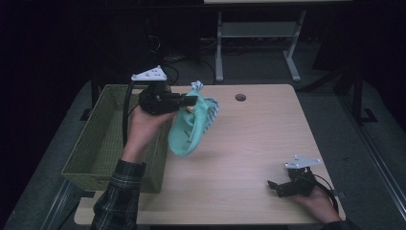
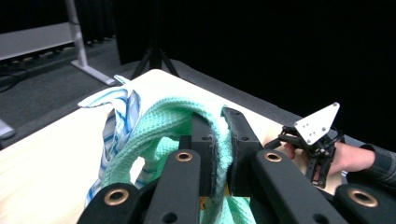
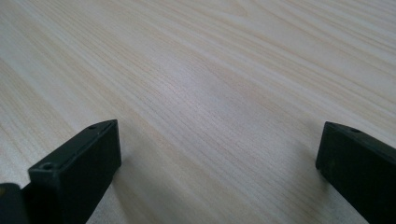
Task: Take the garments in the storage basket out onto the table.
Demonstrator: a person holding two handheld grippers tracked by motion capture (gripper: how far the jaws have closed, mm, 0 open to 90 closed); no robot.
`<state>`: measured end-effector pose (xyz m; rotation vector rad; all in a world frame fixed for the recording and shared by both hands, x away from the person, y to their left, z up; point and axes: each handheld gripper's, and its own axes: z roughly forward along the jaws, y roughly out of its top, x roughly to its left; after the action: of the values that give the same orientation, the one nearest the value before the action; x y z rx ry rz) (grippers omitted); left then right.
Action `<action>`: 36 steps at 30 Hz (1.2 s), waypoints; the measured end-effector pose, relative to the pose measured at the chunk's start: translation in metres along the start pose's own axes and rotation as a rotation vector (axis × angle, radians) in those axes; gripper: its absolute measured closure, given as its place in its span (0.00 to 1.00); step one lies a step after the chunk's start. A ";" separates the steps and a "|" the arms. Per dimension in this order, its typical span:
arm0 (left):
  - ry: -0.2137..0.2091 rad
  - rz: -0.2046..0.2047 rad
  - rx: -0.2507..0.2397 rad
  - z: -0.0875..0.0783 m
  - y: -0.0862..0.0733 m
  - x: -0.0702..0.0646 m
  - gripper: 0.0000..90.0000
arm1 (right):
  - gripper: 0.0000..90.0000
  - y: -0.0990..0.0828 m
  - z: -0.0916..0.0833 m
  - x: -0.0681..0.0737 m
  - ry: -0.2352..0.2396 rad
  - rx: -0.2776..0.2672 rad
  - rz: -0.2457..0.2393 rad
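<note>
A dark room surrounds a pale wooden table (image 1: pixel 249 143), with a metal stand on the floor behind it. At the table's left edge stands a green woven basket (image 1: pixel 98 139).

Just right of the basket, the left gripper (image 1: pixel 189 101) is held up above the table's left part, in a hand with a plaid sleeve. Its fingers (image 2: pixel 204 140) are drawn close together and clamped on a mint-green cloth (image 1: pixel 189 129). In the left gripper view, a thick fold of the cloth (image 2: pixel 163 126) is pressed between the two black pads and bulges over the top of them, while a white piece with blue stripes (image 2: pixel 122 109) lies against it on the far side. From the high view the cloth hangs from the fingers, its upper end bunched at the pads and its lower end drooping toward the table, beside the basket's right wall and not inside it. Whether its lowest edge touches the table I cannot tell.

Far to the right, near the table's front right corner, the right gripper (image 1: pixel 274 186) rests low by the table, well apart from the cloth. Its fingers (image 3: pixel 77 163) stand wide apart with bare wood between them, holding nothing.
</note>
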<state>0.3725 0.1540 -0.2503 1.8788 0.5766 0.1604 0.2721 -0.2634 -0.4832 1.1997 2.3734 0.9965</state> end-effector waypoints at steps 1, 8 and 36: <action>-0.006 0.000 0.001 0.003 -0.001 -0.001 0.93 | 0.00 0.000 0.000 0.000 0.000 0.000 0.000; -0.035 0.000 0.032 0.031 -0.007 -0.007 0.93 | 0.00 0.000 0.000 0.000 0.000 0.001 0.001; -0.014 0.006 0.118 0.109 -0.053 -0.032 0.92 | 0.00 0.000 0.000 0.000 0.002 0.000 -0.001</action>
<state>0.3696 0.0611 -0.3347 1.9949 0.5821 0.1195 0.2723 -0.2636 -0.4832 1.1983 2.3749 0.9980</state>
